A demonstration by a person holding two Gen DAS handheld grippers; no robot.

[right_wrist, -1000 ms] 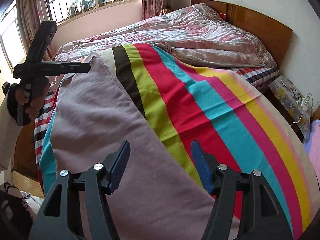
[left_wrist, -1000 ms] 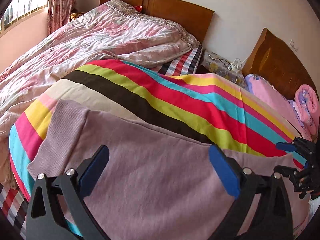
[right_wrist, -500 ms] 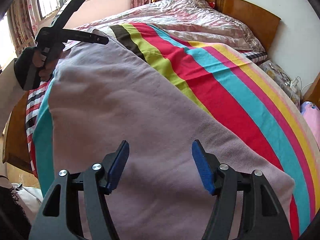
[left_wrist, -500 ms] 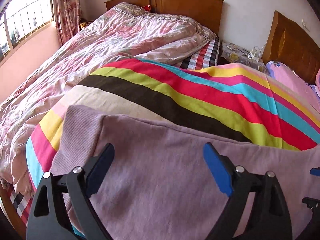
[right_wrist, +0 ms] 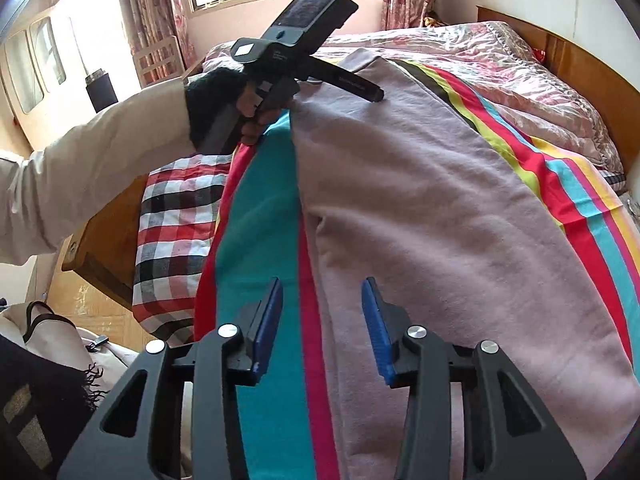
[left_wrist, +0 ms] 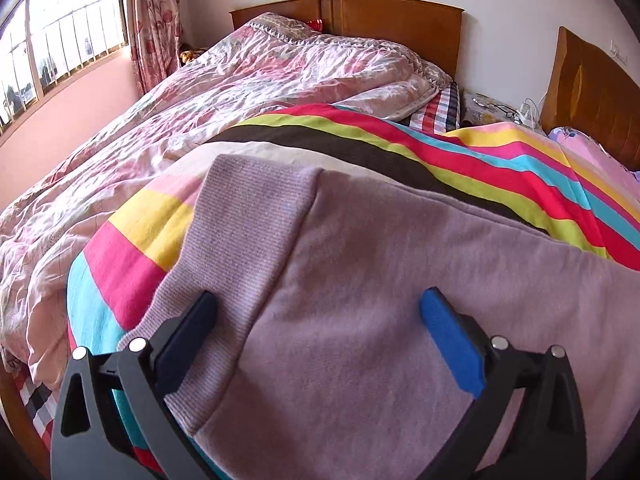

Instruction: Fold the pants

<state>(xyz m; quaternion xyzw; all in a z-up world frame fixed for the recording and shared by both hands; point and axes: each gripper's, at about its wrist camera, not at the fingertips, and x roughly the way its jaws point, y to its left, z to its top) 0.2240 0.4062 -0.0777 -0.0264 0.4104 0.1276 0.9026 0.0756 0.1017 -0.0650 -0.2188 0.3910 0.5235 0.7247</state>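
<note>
Mauve pants (left_wrist: 400,280) (right_wrist: 420,200) lie spread across a striped blanket (left_wrist: 460,168) (right_wrist: 260,240) on the bed. Their ribbed end (left_wrist: 248,232) points toward the window side. My left gripper (left_wrist: 319,304) hovers over that end, its jaws opening wide with nothing pinched between them. In the right wrist view a gloved hand (right_wrist: 216,108) holds the left gripper (right_wrist: 372,92) above the far end of the pants. My right gripper (right_wrist: 322,292) is at the near long edge of the pants. Its jaws are closing with that edge and the blanket between them, the pads not pressing.
A crumpled pink floral quilt (left_wrist: 240,92) covers the far half of the bed below a wooden headboard (left_wrist: 392,24). A plaid sheet (right_wrist: 176,224) hangs over the wooden bed end (right_wrist: 108,236). A second bed (left_wrist: 588,84) stands right, with a cluttered nightstand (left_wrist: 496,108) between.
The left gripper has dropped closer to the ribbed end of the pants. The right gripper has swung to the pants' near edge and its jaws have narrowed.
</note>
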